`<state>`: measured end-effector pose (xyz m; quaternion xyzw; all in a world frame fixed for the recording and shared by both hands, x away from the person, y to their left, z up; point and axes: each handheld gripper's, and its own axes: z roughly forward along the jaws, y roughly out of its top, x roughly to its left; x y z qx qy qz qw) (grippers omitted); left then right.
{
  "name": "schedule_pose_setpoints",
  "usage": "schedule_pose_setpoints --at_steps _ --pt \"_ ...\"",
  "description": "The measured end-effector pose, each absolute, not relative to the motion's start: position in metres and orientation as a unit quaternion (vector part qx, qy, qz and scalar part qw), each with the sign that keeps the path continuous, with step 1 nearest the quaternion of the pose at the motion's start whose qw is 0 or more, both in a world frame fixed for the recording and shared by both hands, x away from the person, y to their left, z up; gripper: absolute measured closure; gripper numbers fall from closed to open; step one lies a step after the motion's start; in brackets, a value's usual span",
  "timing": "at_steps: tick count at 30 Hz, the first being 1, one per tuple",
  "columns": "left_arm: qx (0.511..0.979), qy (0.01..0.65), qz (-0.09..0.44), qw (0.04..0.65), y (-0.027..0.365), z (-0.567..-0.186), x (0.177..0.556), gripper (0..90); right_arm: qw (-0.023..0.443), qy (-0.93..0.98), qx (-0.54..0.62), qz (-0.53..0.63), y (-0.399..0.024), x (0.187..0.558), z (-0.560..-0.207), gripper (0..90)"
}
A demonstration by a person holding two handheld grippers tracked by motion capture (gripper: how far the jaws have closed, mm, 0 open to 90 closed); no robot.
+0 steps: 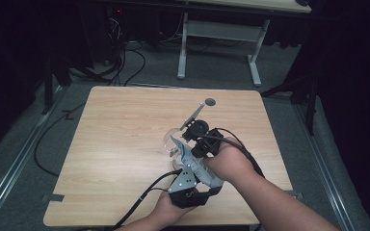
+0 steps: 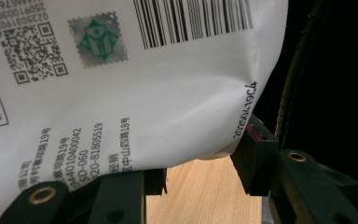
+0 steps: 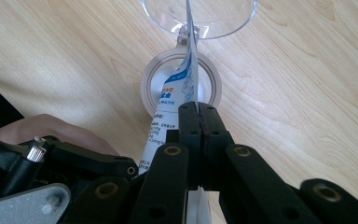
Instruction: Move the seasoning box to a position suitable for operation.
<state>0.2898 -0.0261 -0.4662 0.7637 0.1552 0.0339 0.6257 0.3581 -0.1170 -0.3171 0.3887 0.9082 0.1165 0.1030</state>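
Bare wooden table is seen left of the white packet, gripped between the left gripper jaws, apparently. The right gripper is pressed together on its edge, above a clear glass.

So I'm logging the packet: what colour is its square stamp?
Green on silver, clearest in the left gripper view, on the white packet.

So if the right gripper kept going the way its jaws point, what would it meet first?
Probably the clear stemmed glass lying on the light wooden table: its round base sits just ahead of the right gripper, which is shut on the white printed packet. Depth is uncertain.
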Motion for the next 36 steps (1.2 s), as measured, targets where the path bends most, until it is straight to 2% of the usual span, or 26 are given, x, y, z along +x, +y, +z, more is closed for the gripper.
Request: schedule_pose_setpoints --at_steps 36 --pt "0.762 0.155 0.036 0.627 -0.0266 -0.4655 0.2899 59.7 0.103 0.907 0.391 0.118 -0.1165 0.3582 -0.3172 89.9"
